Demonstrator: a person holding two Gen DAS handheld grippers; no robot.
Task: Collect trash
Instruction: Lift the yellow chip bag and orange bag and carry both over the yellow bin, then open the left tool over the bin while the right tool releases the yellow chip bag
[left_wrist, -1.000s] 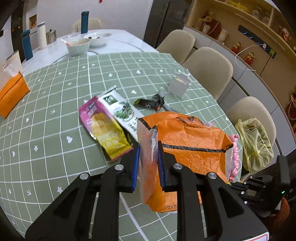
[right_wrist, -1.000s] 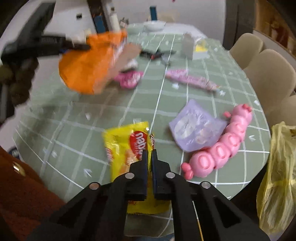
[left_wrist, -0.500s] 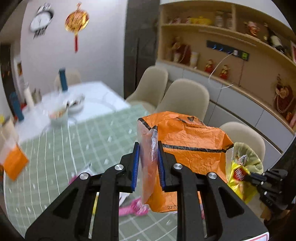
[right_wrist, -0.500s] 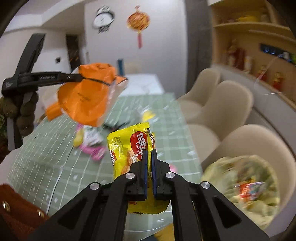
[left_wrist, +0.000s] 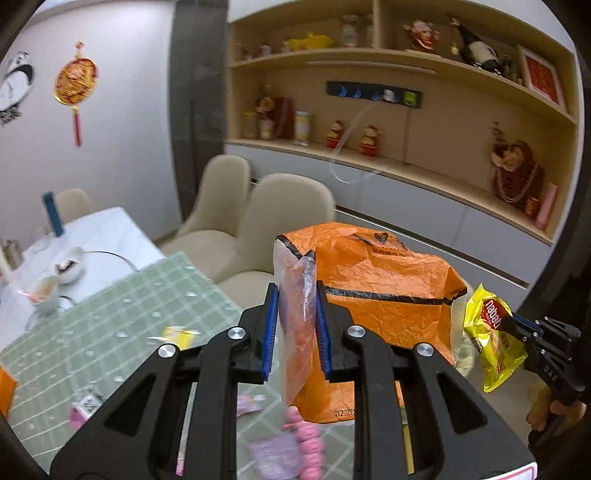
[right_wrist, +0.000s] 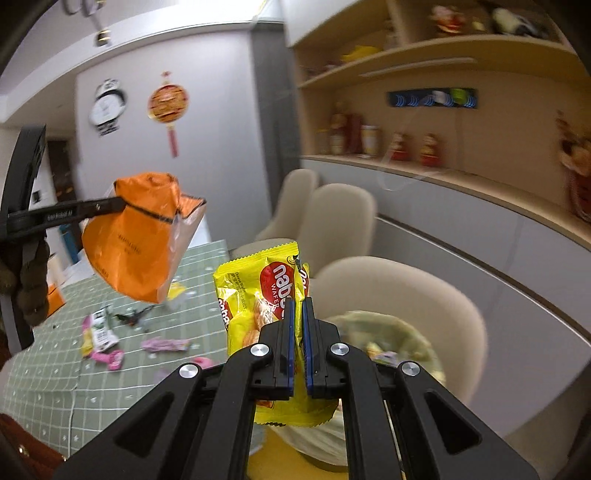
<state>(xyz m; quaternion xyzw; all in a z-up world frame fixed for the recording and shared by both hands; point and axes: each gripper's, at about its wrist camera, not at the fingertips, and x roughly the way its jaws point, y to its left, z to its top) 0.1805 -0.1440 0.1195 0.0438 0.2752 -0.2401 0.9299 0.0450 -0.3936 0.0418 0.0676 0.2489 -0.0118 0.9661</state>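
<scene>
My left gripper (left_wrist: 296, 328) is shut on the folded edge of an orange plastic bag (left_wrist: 384, 295), which hangs in the air above the table's right end. In the right wrist view the same orange bag (right_wrist: 136, 236) hangs from the left gripper (right_wrist: 122, 202) at upper left. My right gripper (right_wrist: 298, 332) is shut on a yellow wafer packet (right_wrist: 258, 291), held up over a chair. That yellow packet (left_wrist: 487, 339) also shows at the right of the left wrist view. Below it a pale yellow-green trash bag (right_wrist: 399, 332) sits open on a beige chair seat.
The green checked tablecloth (right_wrist: 110, 376) still carries pink wrappers (right_wrist: 166, 345), a green-white packet (right_wrist: 99, 328) and a pink toy (left_wrist: 308, 443). Beige chairs (right_wrist: 340, 218) stand along the table. Shelves with figurines (left_wrist: 369, 140) line the wall behind. A white table (left_wrist: 99, 236) with bowls lies beyond.
Both grippers rose from the table and swung right toward the chairs, each carrying its item. The yellow packet left the tablecloth and now hangs over the trash bag on the chair.
</scene>
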